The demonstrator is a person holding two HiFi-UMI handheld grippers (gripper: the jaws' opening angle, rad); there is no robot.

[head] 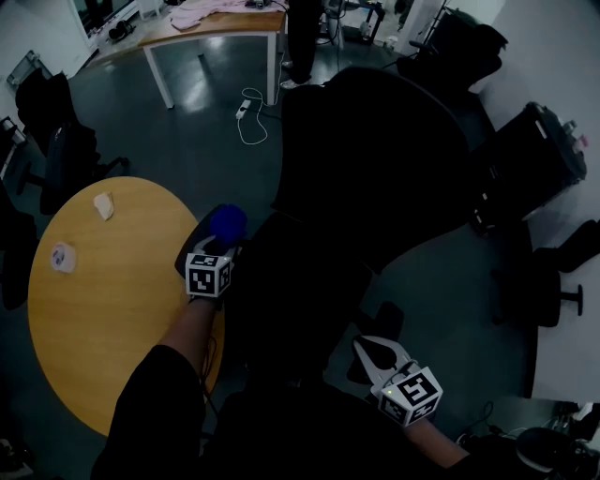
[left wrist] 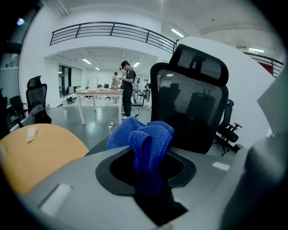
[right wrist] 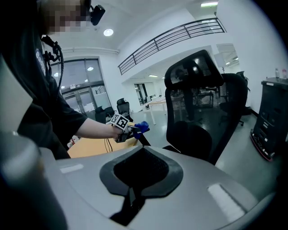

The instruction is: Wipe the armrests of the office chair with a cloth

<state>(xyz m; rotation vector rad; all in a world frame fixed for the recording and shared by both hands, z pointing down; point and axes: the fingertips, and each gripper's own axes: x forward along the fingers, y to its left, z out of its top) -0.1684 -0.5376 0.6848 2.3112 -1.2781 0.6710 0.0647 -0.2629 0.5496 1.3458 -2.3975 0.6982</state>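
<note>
One arm (head: 187, 337) outstretched: L tongs (left wrist: 148, 182) pinch blue cloth (left wrist: 145, 137) — R tongs (right wrist: 132, 198) closed, empty.

Round wooden table (head: 112, 319): bears a crumpled white scrap (head: 103, 205) and a small round white item (head: 63, 257) near its far edge. Glossy grey floor (head: 187, 141): carries the black office chair (head: 375, 159), a white power strip (head: 246, 111) with its cord, and a rectangular table (head: 220, 26).
</note>
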